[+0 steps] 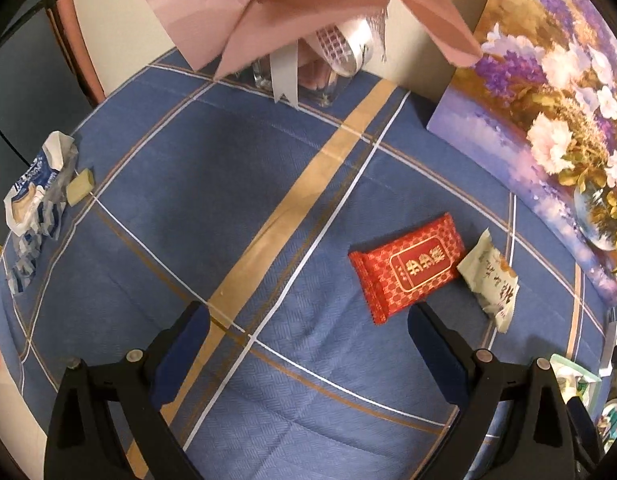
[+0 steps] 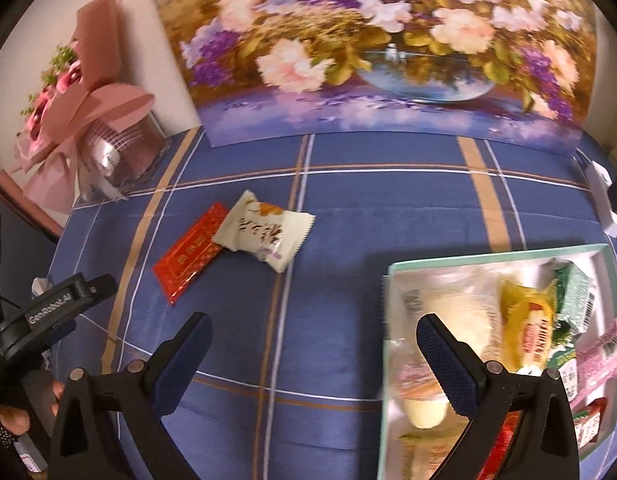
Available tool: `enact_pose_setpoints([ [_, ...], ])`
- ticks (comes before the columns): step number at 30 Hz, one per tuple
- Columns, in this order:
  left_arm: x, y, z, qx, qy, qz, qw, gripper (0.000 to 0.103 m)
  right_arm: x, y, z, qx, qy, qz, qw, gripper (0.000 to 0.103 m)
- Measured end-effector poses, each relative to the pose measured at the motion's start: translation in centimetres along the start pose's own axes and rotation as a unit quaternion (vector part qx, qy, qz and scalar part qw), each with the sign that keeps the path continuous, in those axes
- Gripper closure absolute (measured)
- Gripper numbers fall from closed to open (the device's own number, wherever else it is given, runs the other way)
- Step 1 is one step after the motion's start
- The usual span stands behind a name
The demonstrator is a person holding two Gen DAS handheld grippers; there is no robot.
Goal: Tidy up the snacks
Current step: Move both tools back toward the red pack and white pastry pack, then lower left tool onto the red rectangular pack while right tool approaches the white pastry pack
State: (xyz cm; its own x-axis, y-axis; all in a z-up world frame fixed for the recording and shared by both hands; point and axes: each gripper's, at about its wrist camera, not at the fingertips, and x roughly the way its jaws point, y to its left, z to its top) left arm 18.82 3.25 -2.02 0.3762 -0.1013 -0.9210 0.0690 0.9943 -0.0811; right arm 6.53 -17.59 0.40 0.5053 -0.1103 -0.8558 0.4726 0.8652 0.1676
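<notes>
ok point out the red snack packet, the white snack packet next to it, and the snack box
red snack packet [image 1: 408,268], left wrist view, on its gold label in the middle.
white snack packet [image 2: 264,234], right wrist view, on the printed middle of the wrapper.
snack box [image 2: 468,259], right wrist view, on its pale green far rim.

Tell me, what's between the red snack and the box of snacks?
The white packet lies beside the red snack, touching it. From there to the box is bare blue cloth. The right wrist view shows this.
</notes>
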Motion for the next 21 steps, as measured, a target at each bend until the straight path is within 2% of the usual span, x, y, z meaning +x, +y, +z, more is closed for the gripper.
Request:
enact_pose_setpoints([
  [5,1.2,-0.8,-0.2,0.018,0.002,0.007,0.9998,0.004,0.5,0.6,0.2,-0.004,-0.008,0.000,1.000,0.000],
  [8,1.5,-1.6,0.0,0.044,-0.004,-0.014,0.9989,0.004,0.8,0.8,0.4,-0.009,-0.010,-0.004,1.000,0.001],
  [11,1.3,-2.4,0.6,0.081,-0.016,-0.014,0.9965,0.004,0.8,1.0,0.8,-0.017,-0.016,-0.009,1.000,0.003],
  [14,0.8,-3.3,1.3,0.135,-0.032,-0.009,0.9903,0.004,1.1,1.5,1.5,-0.028,-0.014,-0.003,1.000,0.005],
  [17,0.7,-3.8,2.1,0.169,-0.036,-0.029,0.9845,0.004,1.4,2.2,2.5,-0.047,-0.014,-0.011,0.999,0.008],
  [21,1.9,-3.5,2.9,0.165,-0.023,-0.065,0.9839,0.004,2.4,3.0,3.9,-0.070,-0.004,-0.015,0.997,0.009],
])
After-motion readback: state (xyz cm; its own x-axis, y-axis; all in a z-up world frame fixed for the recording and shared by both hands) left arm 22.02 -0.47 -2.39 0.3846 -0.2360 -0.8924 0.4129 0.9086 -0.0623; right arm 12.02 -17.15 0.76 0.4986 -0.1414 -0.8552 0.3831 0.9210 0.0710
